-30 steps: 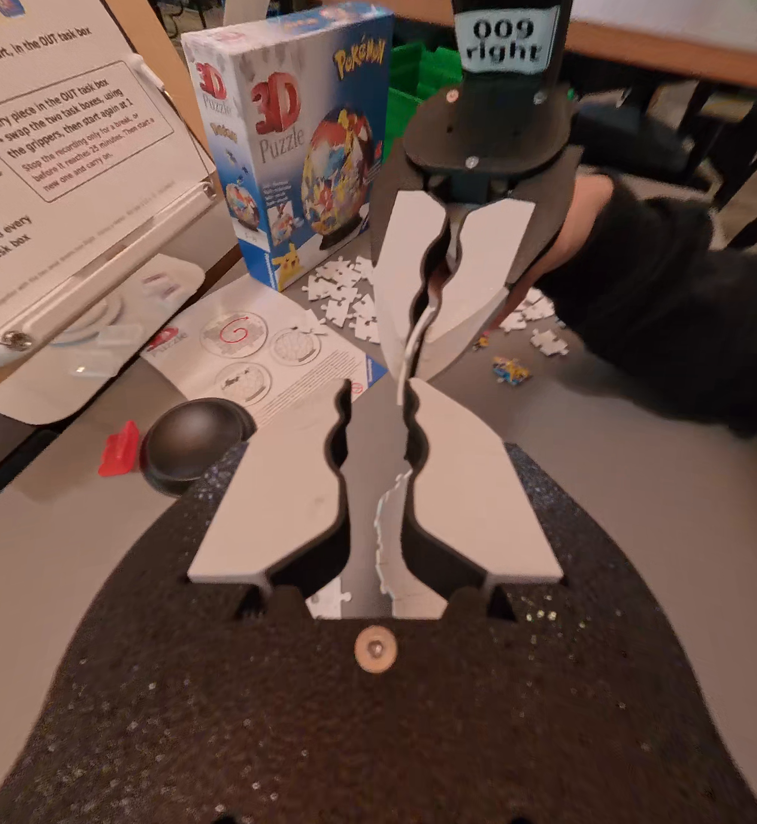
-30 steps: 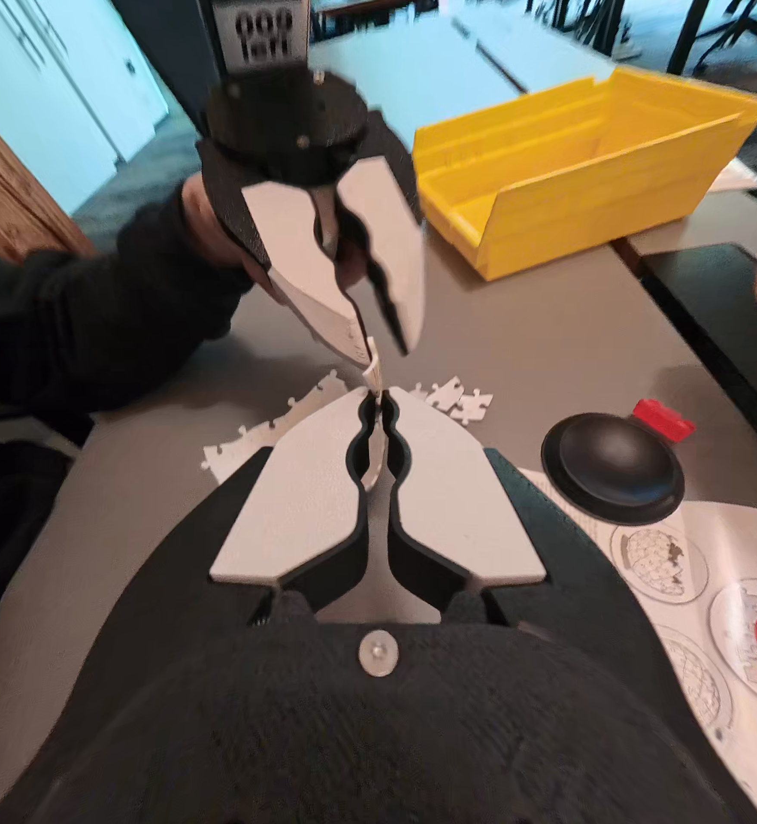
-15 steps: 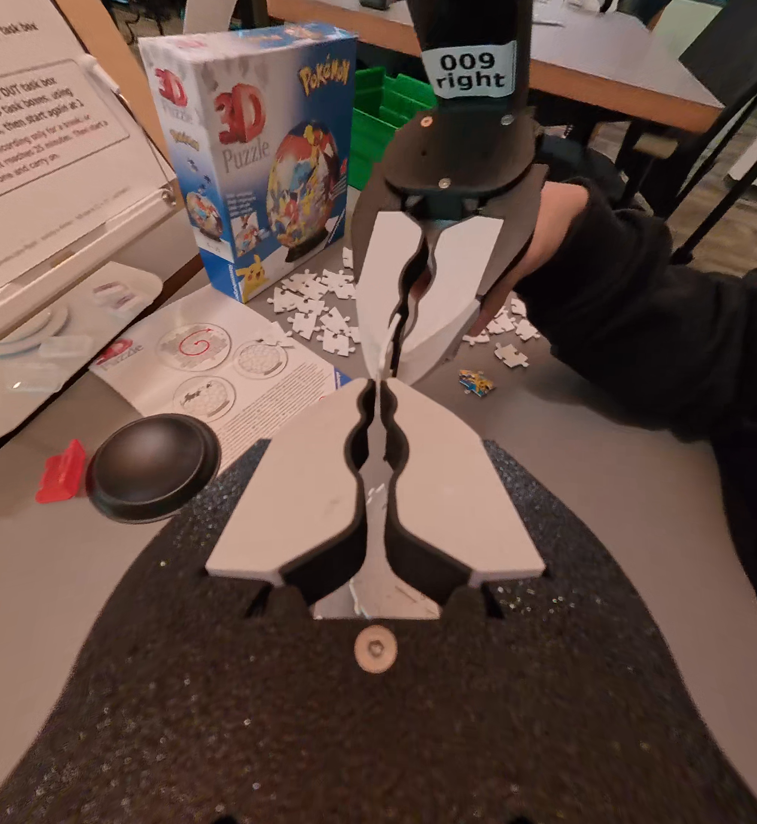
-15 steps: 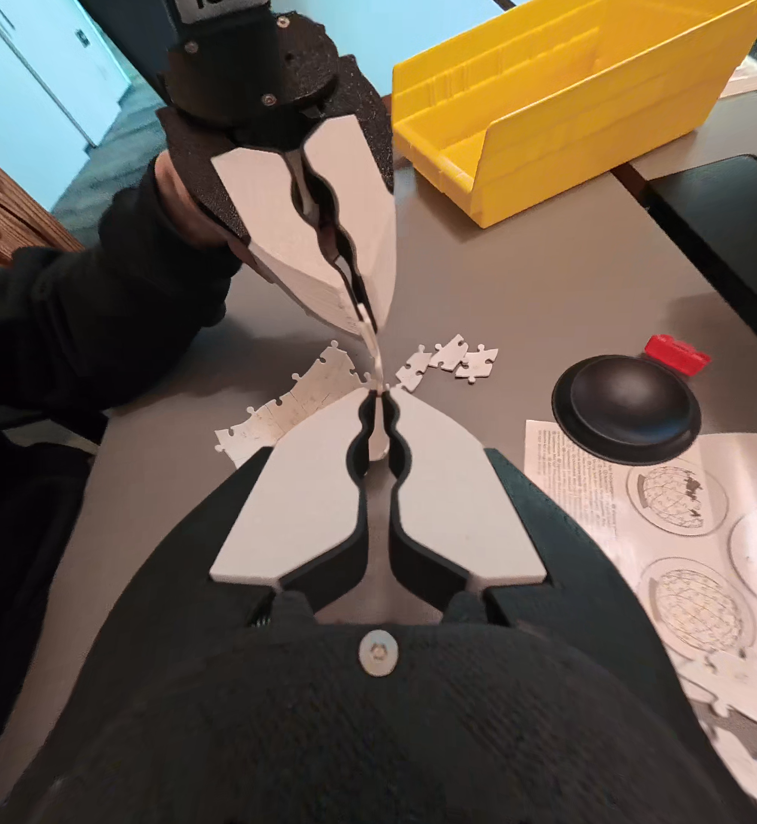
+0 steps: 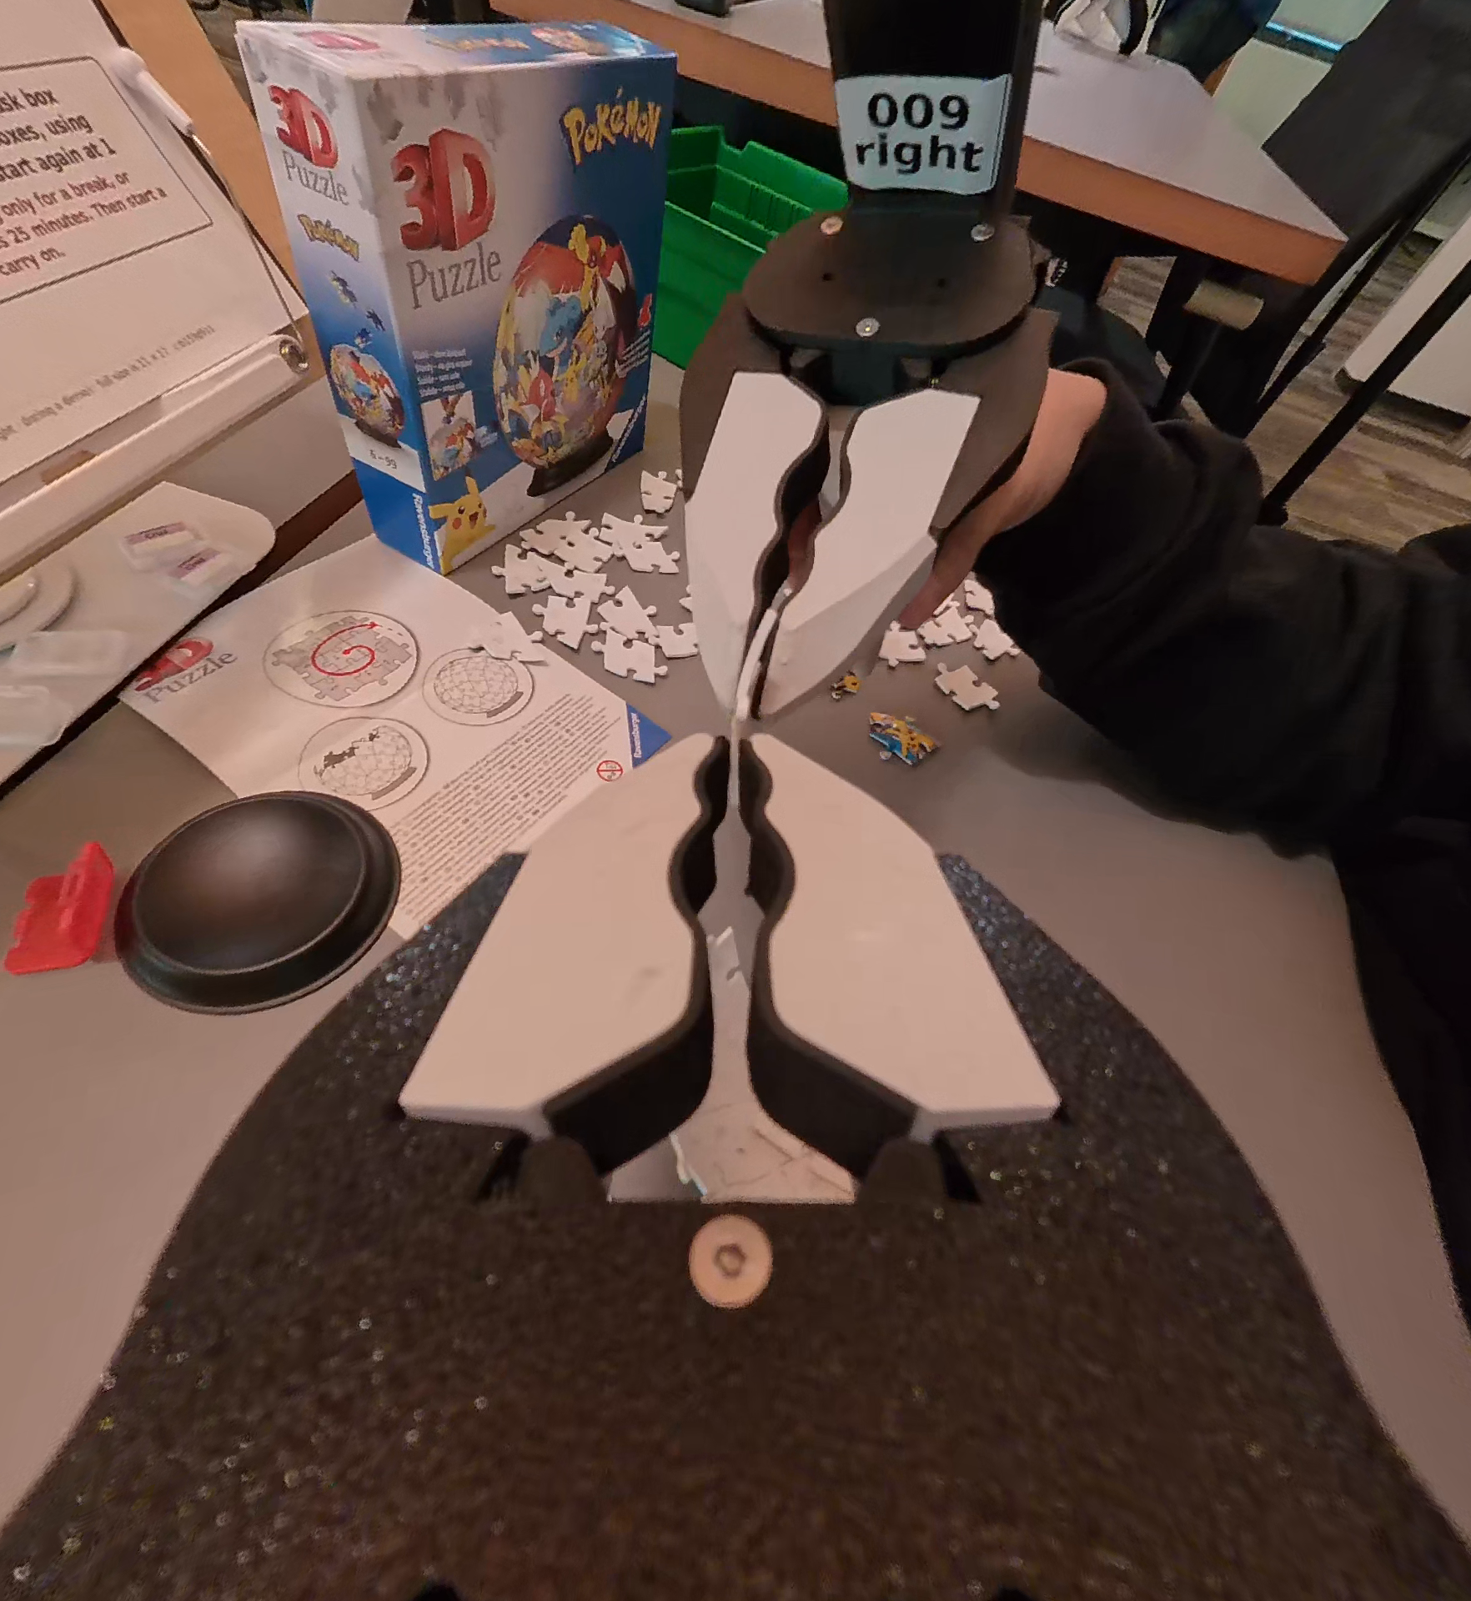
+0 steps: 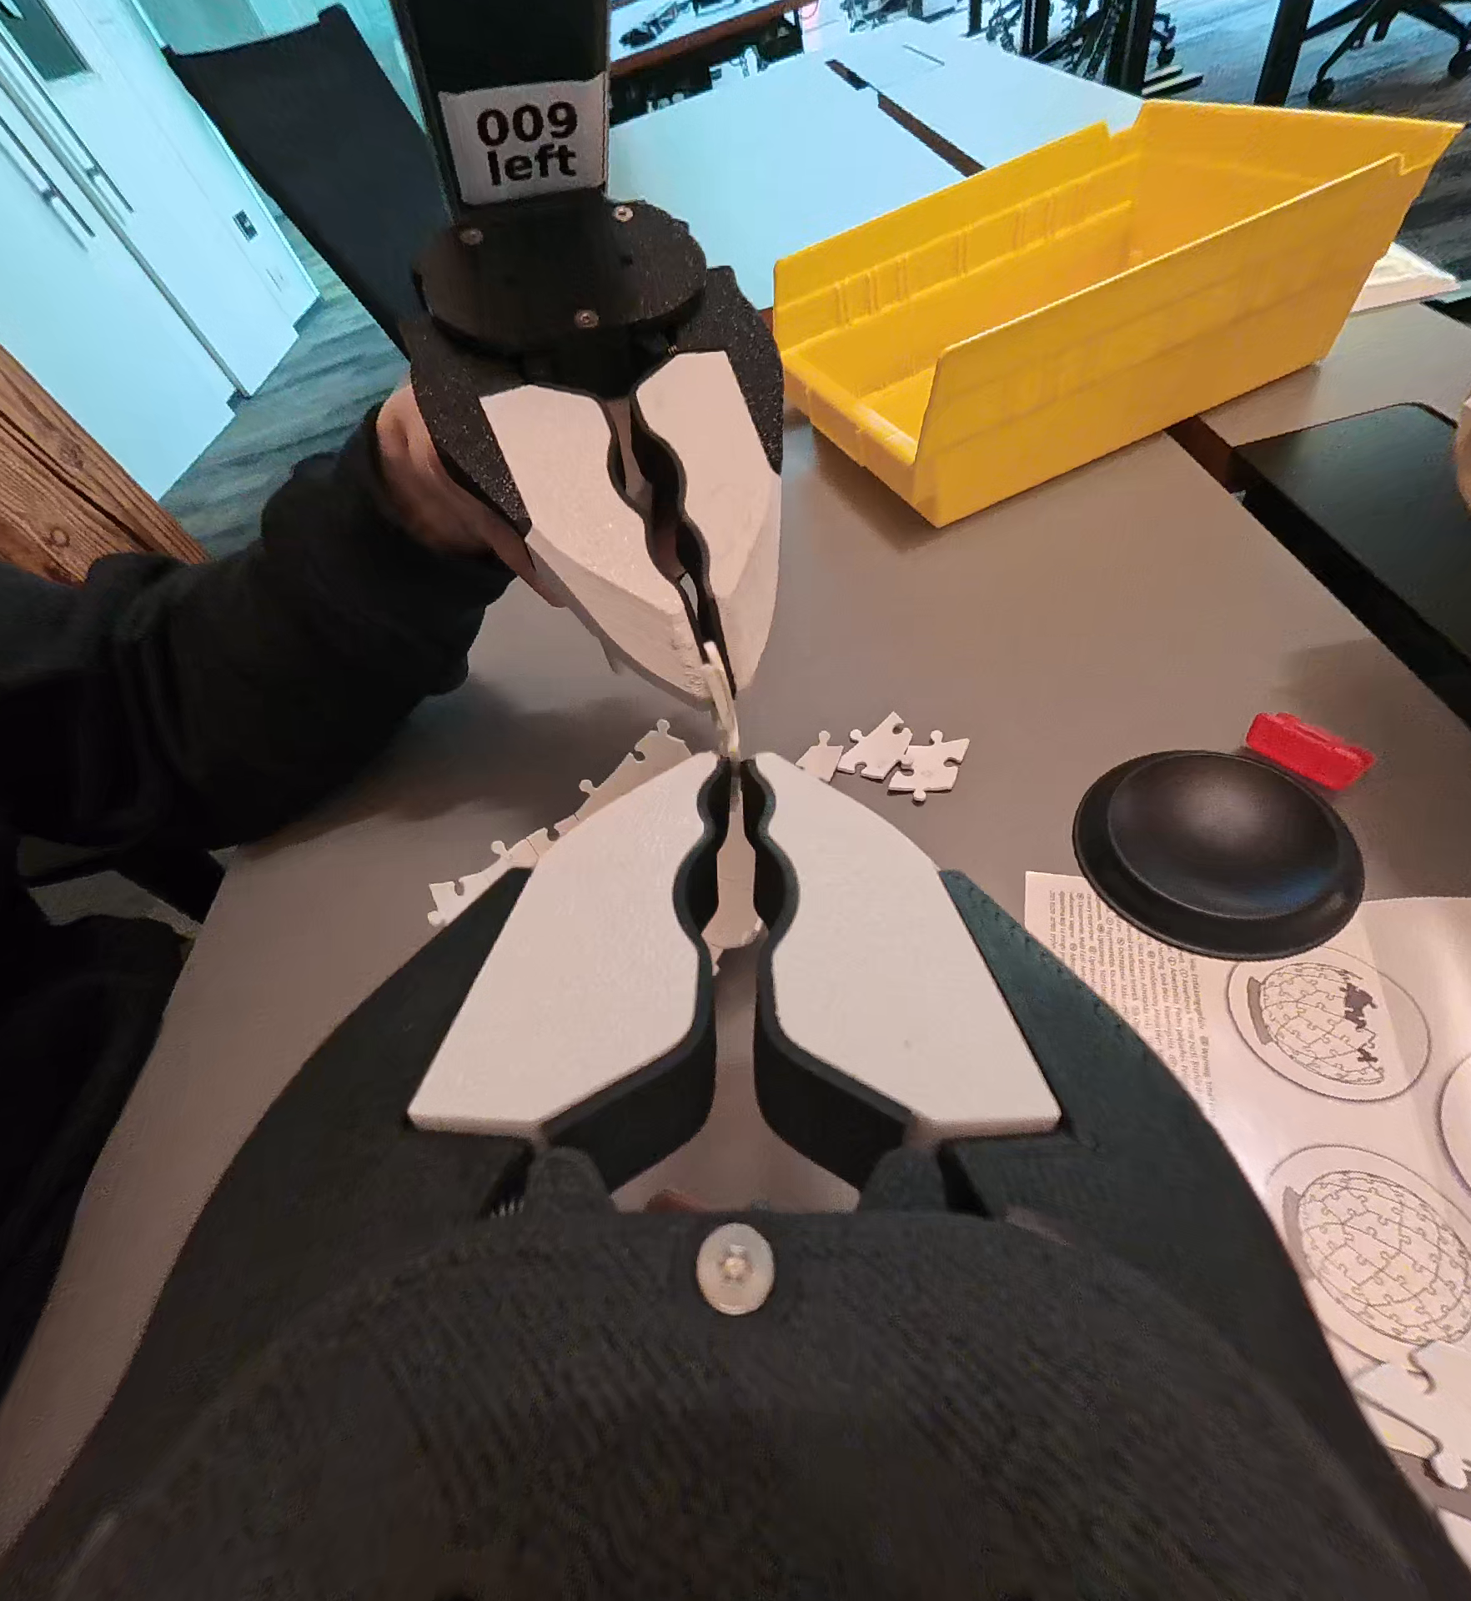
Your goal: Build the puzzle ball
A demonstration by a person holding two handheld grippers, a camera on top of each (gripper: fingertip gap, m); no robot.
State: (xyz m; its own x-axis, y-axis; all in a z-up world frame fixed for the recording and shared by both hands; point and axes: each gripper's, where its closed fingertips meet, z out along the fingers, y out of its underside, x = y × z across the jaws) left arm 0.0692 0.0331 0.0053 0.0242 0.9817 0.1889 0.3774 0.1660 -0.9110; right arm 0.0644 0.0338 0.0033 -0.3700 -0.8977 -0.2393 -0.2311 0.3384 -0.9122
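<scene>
The table (image 6: 1061,624) is plain grey. A bright yellow bin (image 6: 1087,286) sits at its far edge, a glossy black stand (image 6: 1217,840) and a red clip (image 6: 1308,749) toward the right edge. The loose pieces (image 5: 602,580) show blank white; one piece (image 5: 901,736) shows blue and yellow. The box (image 5: 472,294) is blue and white with multicoloured cartoon art.

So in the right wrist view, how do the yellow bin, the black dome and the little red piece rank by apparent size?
1. Yellow bin, largest though farthest.
2. Black dome.
3. Red piece, smallest; it sits just behind the dome, so nearness hardly matters.
</scene>
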